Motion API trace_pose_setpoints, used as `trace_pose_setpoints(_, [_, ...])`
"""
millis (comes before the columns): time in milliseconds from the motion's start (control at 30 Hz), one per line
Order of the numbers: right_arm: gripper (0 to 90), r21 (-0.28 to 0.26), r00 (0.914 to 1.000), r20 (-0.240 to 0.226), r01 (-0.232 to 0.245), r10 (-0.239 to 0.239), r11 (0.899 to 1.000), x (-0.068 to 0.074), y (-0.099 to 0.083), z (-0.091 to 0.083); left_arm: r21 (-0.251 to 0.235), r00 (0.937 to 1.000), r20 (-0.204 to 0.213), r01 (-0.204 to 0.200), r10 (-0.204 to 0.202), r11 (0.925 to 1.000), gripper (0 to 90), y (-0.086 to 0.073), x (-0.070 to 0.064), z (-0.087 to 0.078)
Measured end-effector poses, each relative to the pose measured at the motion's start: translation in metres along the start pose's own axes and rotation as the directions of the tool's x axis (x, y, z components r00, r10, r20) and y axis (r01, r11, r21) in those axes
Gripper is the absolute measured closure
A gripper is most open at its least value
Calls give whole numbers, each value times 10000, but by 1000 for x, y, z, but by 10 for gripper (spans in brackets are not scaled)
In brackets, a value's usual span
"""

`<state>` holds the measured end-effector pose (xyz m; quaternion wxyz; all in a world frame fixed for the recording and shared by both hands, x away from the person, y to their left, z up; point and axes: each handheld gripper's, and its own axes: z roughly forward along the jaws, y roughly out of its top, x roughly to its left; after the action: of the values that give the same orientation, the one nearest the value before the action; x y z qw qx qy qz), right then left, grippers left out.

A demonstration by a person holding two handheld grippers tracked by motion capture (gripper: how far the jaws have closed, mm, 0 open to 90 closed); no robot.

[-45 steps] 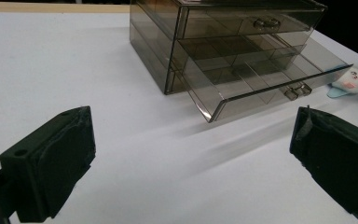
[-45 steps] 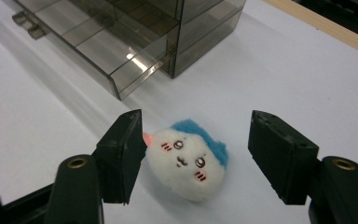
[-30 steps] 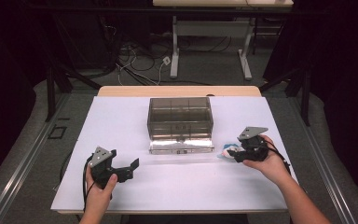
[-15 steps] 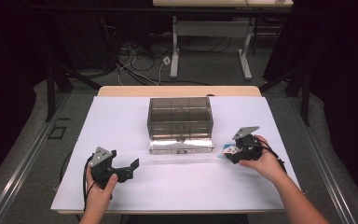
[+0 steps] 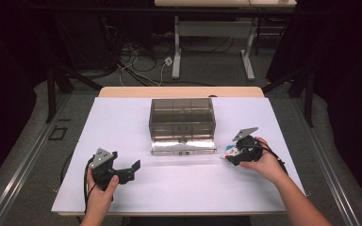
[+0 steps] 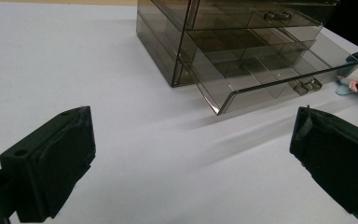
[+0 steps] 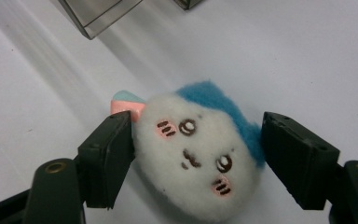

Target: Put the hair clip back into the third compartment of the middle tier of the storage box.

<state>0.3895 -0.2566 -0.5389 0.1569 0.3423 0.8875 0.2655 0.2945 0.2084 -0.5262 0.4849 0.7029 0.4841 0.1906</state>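
my right gripper (image 7: 196, 158) sits low over the white counter (image 5: 122, 122), on the right side near the front edge, and its fingers (image 7: 107, 158) bracket a small plush toy (image 7: 196, 163). the toy is white and fuzzy with a blue patch on top, a little drawn face with pink cheeks, and a pink and pale blue bit poking out beside my left-hand finger. that finger touches the toy's side; the other one sits right against the blue fluff, and i cannot tell whether it presses in or just brushes it. the toy lies on the counter, just to the right of the drawer box. from the high view i see it as a small white and blue spot (image 5: 229, 151) at the tip of the right gripper (image 5: 235, 154).

the drawer box (image 5: 182, 120) is smoky clear plastic, standing mid counter, with its bottom drawer (image 5: 184, 147) pulled out towards me. in the left gripper view the open drawer (image 6: 270, 74) shows divided compartments.

my left gripper (image 5: 129, 170) rests near the front left, well apart from the box, its fingers (image 6: 51, 163) spread wide with nothing between them.
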Motion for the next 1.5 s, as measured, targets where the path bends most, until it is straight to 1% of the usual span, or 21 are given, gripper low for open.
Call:
trace_pose_setpoints(67, [275,211,10000,60,24,-26,9998,-1,0,0,-13,10000,-2,7,-7,10000,4,0,0,0])
trace_pose_setpoints(100, [277,84,9997,44,-221,220,9997,1,-1,2,-18,10000,-3,14,-14,10000,4,0,0,0])
trace_pose_setpoints(133, [277,157,10000,-48,-33,34,9999,-1,0,2,-17,10000,1,12,-12,10000,4,0,0,0])
trace_pose_setpoints(333, [287,84,9989,-122,-462,463,9989,0,-1,4,1,10000,3,10,-10,10000,4,0,0,0])
trace_pose_setpoints(400, [296,-3,9989,-138,-456,456,9990,-1,-1,4,1,10000,-7,20,-20,10000,4,-1,0,0])
trace_pose_setpoints(433, [303,145,9995,-123,-296,298,9995,-1,0,3,-1,10000,0,16,-16,10000,4,-1,0,0])
trace_pose_setpoints(600, [333,285,9996,-231,-147,154,9995,-2,-1,1,-18,10000,-10,44,-44,10000,4,-1,0,0])
trace_pose_setpoints(667, [350,222,9995,-308,8,-1,9998,-3,-1,1,-13,10000,-8,44,-44,10000,4,-1,0,0])
trace_pose_setpoints(800, [390,97,9998,-212,-10,12,10000,-3,-2,0,-3,10000,-14,29,-29,10000,4,-1,0,0])
trace_pose_setpoints(867, [392,7,9995,-312,-70,70,10000,-3,-2,0,14,10000,-17,26,-26,10000,4,-1,0,0])
trace_pose_setpoints(967, [400,199,9995,-303,-95,101,9998,-4,-2,-1,2,10000,-14,48,-48,10000,4,-1,0,0])
trace_pose_setpoints(1033, [405,118,9994,-269,-219,222,9997,-4,-2,-2,8,10000,-11,51,-51,10000,4,-1,0,0])
trace_pose_setpoints(1067, [406,-106,9992,-298,-261,258,9996,-5,-2,-1,12,10000,-16,55,-55,10000,4,-1,0,0])
trace_pose_setpoints(1100, [408,96,9991,-267,-341,344,9994,-6,-2,-2,14,10000,-15,53,-53,10000,4,-1,0,0])
trace_pose_setpoints(1167, [409,72,9990,-195,-390,391,9992,-8,-2,-4,0,10000,-22,53,-53,10000,4,-1,0,1])
trace_pose_setpoints(1200, [409,143,9983,-340,-473,478,9988,-8,-2,-5,1,10000,-22,49,-49,10000,4,-1,0,0])
trace_pose_setpoints(1233, [409,-134,9975,-385,-601,595,9981,-9,-3,-5,-13,10000,-23,39,-40,10000,4,-1,0,0])
trace_pose_setpoints(1267, [409,-23,9974,-424,-589,587,9983,-10,-2,-7,-12,10000,-25,20,-21,10000,4,-1,0,0])
trace_pose_setpoints(1300, [409,-154,9962,-560,-677,667,9976,-10,-2,-8,-17,10000,-25,29,-29,10000,4,-1,0,0])
trace_pose_setpoints(1333, [408,-109,9969,-441,-658,653,9978,-10,-1,-9,-15,10000,-17,42,-42,10000,4,-1,0,0])
trace_pose_setpoints(1500, [409,-110,9951,-645,-759,750,9971,-11,2,-15,16,10000,-12,25,-25,10000,4,-1,-1,1])
